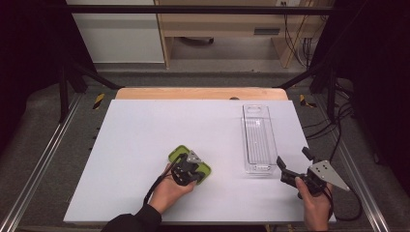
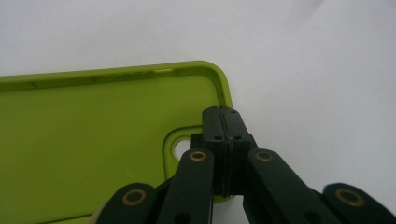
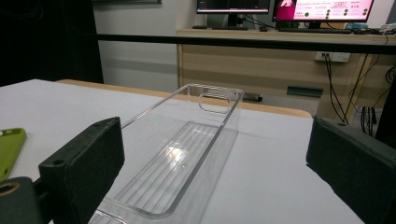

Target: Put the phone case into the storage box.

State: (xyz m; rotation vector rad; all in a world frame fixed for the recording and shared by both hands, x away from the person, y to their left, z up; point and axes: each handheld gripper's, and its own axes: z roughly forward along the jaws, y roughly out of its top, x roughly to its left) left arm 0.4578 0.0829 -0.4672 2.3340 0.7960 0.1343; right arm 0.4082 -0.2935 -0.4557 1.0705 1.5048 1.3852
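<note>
The left gripper has its jaws pressed together over the green lid near the table's front — its far end cut off. The right gripper gapes wide before the clear bin. Monitor text is unreadable.

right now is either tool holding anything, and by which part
The left tool is shut on the green lid, pinching its edge next to the hole near one corner. The right tool is open and holds nothing.
</note>
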